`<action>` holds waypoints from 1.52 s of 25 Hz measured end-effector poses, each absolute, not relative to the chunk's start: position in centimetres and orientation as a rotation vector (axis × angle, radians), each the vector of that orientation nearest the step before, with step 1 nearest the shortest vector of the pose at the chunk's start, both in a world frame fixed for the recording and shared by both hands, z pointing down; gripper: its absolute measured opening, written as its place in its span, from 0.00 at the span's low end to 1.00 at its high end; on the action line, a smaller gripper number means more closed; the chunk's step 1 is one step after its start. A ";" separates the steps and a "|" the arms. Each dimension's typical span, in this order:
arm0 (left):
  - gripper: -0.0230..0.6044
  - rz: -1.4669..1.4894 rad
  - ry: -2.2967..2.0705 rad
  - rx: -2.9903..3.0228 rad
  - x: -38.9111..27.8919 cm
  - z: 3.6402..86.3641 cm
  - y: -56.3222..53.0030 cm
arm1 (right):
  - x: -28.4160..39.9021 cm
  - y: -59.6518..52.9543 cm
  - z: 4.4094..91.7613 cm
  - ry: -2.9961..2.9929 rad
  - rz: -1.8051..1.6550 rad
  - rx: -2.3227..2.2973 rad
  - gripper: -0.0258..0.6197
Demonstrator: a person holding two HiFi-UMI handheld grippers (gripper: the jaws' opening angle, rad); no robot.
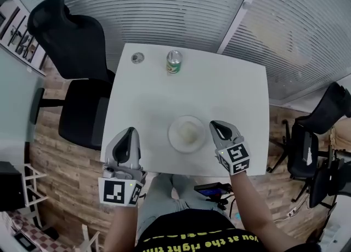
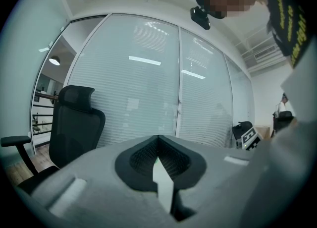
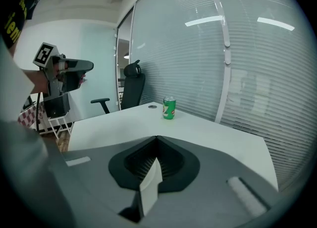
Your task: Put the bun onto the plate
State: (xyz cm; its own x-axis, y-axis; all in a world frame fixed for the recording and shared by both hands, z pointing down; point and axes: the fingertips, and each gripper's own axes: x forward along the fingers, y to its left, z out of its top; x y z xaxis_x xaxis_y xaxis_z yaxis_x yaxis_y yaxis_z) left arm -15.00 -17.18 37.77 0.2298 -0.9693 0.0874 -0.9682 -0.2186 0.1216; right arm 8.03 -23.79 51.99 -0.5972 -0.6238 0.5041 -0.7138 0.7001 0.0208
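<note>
We count one white desk (image 1: pixel 241 86), and on it one plate (image 1: pixel 174 136) carrying one bun (image 1: pixel 188 132), one green soda can (image 1: pixel 174 62) and one round cable grommet (image 1: pixel 137 57). We count two hand-held grippers, the left hand-held gripper (image 1: pixel 129 133) and the right hand-held gripper (image 1: pixel 216 127). Around the desk we count one black office chair (image 1: pixel 77 48) on the left and at least two more dark chairs (image 1: pixel 304 155) on the right, which crowd together too closely for us to be sure of their number.

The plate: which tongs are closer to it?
Right. The right tongs sit just right of the plate; the left tongs are farther off on its left.
</note>
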 end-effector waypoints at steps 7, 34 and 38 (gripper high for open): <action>0.04 -0.019 -1.846 2.368 -14.0 37.2 -17.1 | 11.0 -23.5 48.5 -2.467 0.223 1.130 0.05; 0.04 -0.019 -1.846 2.385 -12.5 36.6 -16.4 | 14.5 -22.3 35.4 -2.672 0.124 1.334 0.05; 0.04 -0.020 -1.846 2.386 -12.2 36.6 -16.1 | 15.1 -21.9 34.9 -2.676 0.112 1.359 0.05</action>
State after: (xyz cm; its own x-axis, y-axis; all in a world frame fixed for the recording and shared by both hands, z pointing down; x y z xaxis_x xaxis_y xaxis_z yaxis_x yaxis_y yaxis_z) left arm -12.22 -16.07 36.64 0.2538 -0.9651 0.0652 -0.9634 -0.2462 0.1063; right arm 15.10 -21.89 34.87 -0.5829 -0.7973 0.1563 -0.8076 0.5897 -0.0034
